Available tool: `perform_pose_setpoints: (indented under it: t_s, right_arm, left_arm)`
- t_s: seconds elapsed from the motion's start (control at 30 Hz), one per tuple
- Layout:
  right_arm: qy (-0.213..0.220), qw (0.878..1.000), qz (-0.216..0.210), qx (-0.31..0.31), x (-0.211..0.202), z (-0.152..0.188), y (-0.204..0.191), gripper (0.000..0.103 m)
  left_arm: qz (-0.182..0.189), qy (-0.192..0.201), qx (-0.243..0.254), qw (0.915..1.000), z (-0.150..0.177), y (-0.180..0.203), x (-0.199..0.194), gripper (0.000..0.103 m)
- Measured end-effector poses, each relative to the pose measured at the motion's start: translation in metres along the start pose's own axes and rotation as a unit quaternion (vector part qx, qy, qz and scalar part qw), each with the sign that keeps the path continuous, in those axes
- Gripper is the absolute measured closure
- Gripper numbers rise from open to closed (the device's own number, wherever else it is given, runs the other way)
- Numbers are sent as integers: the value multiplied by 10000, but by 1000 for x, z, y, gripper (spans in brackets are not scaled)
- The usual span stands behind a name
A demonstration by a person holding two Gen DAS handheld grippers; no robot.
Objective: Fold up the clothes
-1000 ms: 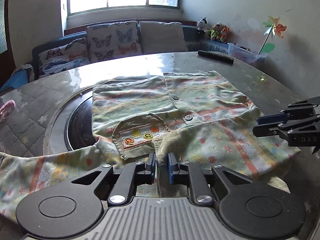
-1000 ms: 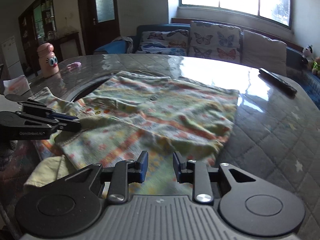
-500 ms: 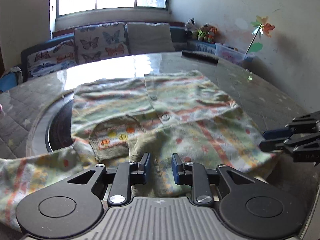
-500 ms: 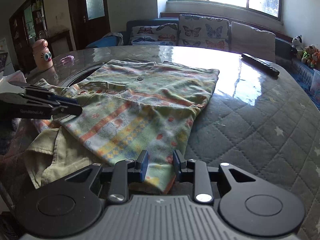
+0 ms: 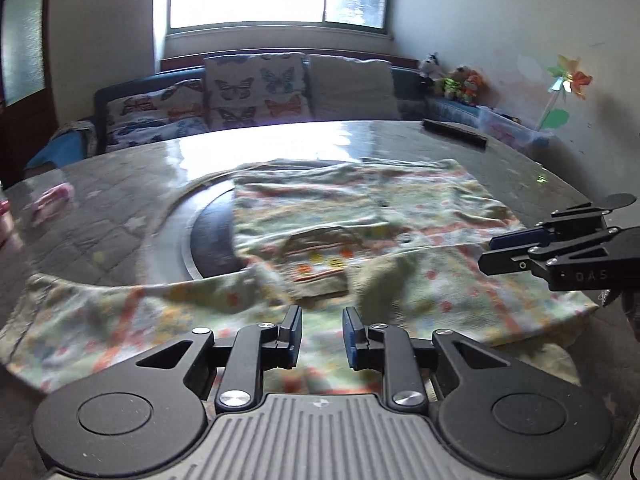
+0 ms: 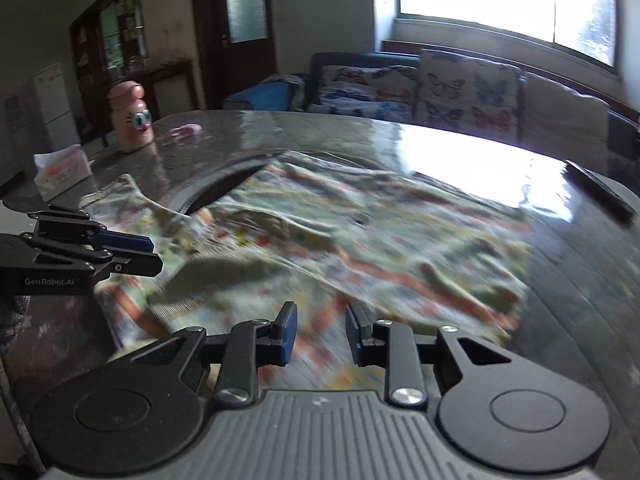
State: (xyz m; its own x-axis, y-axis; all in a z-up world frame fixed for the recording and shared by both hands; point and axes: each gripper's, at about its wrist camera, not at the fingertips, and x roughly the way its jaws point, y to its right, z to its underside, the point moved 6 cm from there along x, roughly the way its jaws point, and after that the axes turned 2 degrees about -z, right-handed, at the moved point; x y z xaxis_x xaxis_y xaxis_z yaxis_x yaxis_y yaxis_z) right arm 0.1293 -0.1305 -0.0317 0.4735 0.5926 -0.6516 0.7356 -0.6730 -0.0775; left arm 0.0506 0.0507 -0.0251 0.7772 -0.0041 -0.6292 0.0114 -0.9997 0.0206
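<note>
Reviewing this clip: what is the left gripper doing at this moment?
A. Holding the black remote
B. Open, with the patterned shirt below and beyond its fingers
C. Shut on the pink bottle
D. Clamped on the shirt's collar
B: in the left wrist view the left gripper has a clear gap between its blue pads, and the patterned shirt lies spread on the table below and beyond them, nothing between the fingers.

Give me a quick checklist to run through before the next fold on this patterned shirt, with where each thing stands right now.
1. Left tool open, nothing held: ok.
2. Right tool open, nothing held: ok.
3. Patterned shirt lying on the table: ok.
4. Shirt smoothed flat: not ok, wrinkles near the pocket.
5. Sleeve folded in: not ok, spread out left.
6. Remote apart from the shirt: ok.
</note>
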Motion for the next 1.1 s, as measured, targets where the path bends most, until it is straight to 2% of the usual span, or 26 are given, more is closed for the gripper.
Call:
perform_pose_setpoints:
  t_s: [0.2,0.37,0.63,0.8,0.93,1.1]
  right_arm:
    - [-17,9982,-455,-379,35,-23,-39,78]
    - [-319,9953,-388,-824,63,-15,-57,78]
    - [-228,9941,-451,-964,51,-20,-65,78]
    - [-301,9927,-554,-1025,52,-17,-69,78]
    - [-296,9921,-618,-1053,48,-17,-72,78]
    - [-168,9921,-661,-1049,30,-17,-76,78]
  left_arm:
    - [-668,-4,-488,9966,10,-56,-19,78]
    - [-1182,-21,-968,9883,17,-100,-29,74]
    - [-1738,24,-1363,9753,19,-141,-34,64]
    - [-2172,-15,-1711,9610,25,-171,-37,59]
    - [-2419,-58,-1925,9510,27,-191,-35,59]
    - [-2528,-153,-2104,9442,28,-206,-27,61]
